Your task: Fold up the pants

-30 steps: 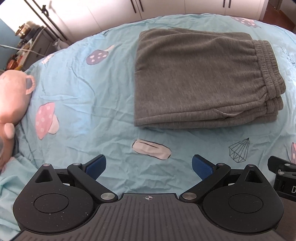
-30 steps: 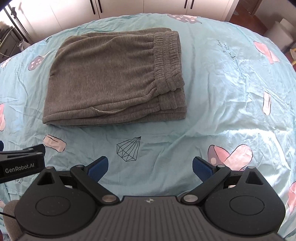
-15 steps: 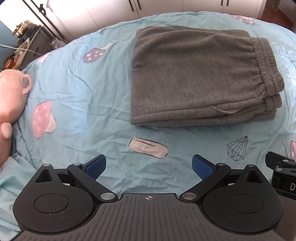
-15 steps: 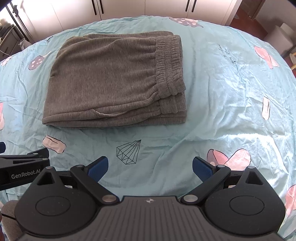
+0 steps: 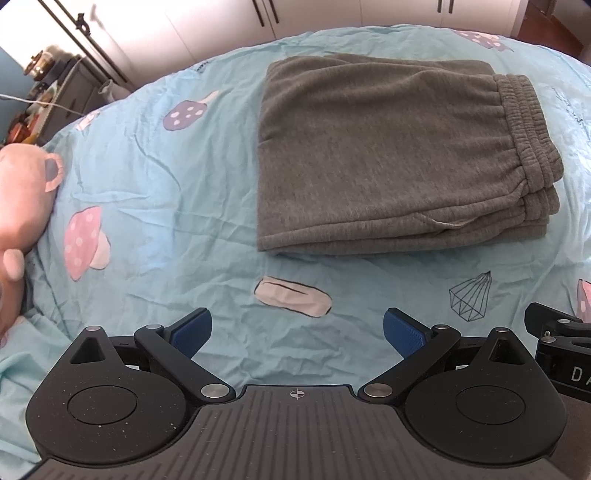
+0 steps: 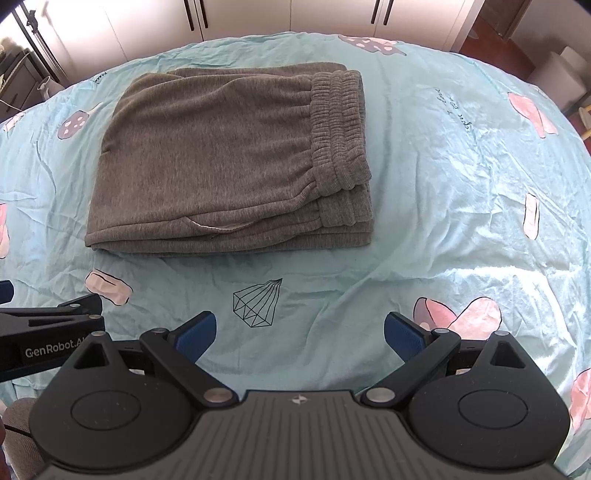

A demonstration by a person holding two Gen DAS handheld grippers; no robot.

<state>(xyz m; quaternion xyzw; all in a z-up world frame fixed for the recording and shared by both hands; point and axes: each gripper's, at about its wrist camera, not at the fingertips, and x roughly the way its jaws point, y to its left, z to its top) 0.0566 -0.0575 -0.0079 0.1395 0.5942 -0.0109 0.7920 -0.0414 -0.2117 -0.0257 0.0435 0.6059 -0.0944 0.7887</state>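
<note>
Grey pants lie folded in a flat stack on the light blue bedsheet, waistband on the right side. The same pants fill the upper middle of the right wrist view. My left gripper hangs open above the sheet, well short of the stack's near edge, nothing between its blue pads. My right gripper is open too, over the sheet in front of the stack. Each gripper's body shows at the other view's edge.
The bedsheet carries printed mushrooms and a diamond drawing. A pink plush toy rests at the left edge. White wardrobe doors stand behind the bed, and a cluttered cabinet sits at the far left.
Both grippers have drawn back and up slightly from the folded pants, staying open. The pants have not moved.
</note>
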